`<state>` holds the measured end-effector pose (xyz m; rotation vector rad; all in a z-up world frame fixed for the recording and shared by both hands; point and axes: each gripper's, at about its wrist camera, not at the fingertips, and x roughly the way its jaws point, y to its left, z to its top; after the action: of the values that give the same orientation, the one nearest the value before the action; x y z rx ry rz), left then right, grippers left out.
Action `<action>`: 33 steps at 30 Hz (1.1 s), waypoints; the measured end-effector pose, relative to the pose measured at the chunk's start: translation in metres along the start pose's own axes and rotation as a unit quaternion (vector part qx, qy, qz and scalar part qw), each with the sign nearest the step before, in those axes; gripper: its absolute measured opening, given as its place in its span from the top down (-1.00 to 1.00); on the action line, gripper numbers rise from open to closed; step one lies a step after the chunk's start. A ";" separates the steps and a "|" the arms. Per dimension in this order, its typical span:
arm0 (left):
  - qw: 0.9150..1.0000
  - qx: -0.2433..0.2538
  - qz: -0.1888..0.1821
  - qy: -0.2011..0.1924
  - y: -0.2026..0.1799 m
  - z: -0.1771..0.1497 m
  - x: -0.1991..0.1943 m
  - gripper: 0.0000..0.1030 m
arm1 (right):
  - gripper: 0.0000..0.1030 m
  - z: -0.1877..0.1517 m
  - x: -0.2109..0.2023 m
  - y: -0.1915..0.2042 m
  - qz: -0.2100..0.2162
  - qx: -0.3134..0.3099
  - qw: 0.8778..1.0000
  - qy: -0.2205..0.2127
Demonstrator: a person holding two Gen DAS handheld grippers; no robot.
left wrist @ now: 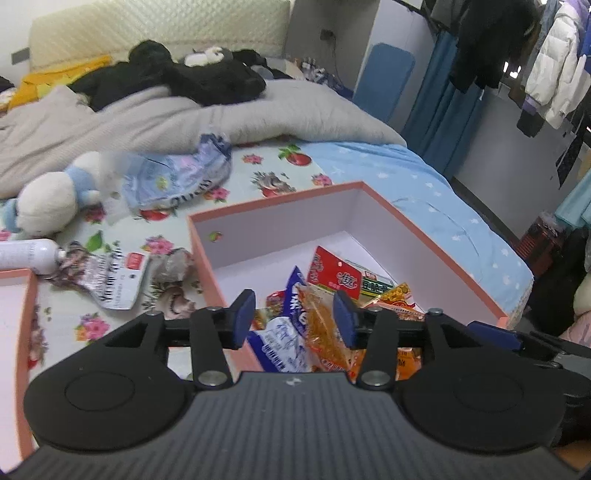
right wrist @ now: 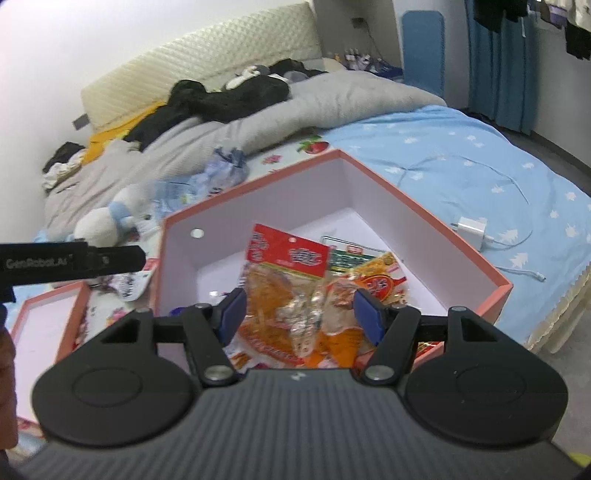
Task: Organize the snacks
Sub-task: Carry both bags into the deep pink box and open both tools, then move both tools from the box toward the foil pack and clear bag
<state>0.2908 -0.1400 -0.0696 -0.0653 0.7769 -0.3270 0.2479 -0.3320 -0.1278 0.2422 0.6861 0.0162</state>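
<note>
Bedtop pink box [right wrist: 424, 221] holds snack packets [right wrist: 288, 254]; left gripper [left wrist: 293, 319] and right gripper [right wrist: 299, 314] fingers spread, empty.

Padded headboard [right wrist: 207, 62], white wall [right wrist: 92, 33], possibly blue curtain [left wrist: 439, 107].

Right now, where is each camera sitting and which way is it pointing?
Left wrist: rides on the left gripper, above the near-left corner of the pink box, facing across the bed toward the headboard; its own open fingers show, with the right gripper's tip at the right edge.
Right wrist: rides on the right gripper, over the box's near side, facing the same way; its open fingers show, with the left gripper's black body at the left.
Shared: the box, the red snack packet, the plush toy, the grey duvet.
</note>
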 end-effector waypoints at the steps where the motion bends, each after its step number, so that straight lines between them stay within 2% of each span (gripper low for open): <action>1: 1.000 -0.001 0.002 -0.005 0.001 -0.002 -0.008 -0.06 | -0.29 -0.001 -0.005 0.003 0.004 -0.003 1.000 -0.002; 5: 1.000 0.003 0.004 -0.016 0.004 -0.016 -0.041 -0.06 | -0.29 -0.007 -0.024 0.016 0.020 -0.011 1.000 -0.011; 13: 0.999 0.015 0.032 -0.039 0.017 -0.047 -0.099 -0.05 | -0.29 -0.026 -0.055 0.041 0.051 -0.027 0.998 -0.017; 19: 0.998 -0.004 0.038 -0.044 0.033 -0.070 -0.128 -0.05 | -0.29 -0.039 -0.071 0.061 0.073 -0.046 0.996 -0.016; 25: 0.996 -0.025 0.064 -0.053 0.048 -0.094 -0.153 -0.05 | -0.29 -0.054 -0.084 0.081 0.096 -0.066 0.993 -0.012; 33: 0.994 -0.044 0.087 -0.044 0.069 -0.122 -0.172 -0.05 | -0.29 -0.076 -0.091 0.102 0.121 -0.085 0.989 0.002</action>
<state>0.1096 -0.0133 -0.0523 -0.0942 0.7048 -0.1230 0.1361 -0.2254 -0.1040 0.1606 0.6518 0.3056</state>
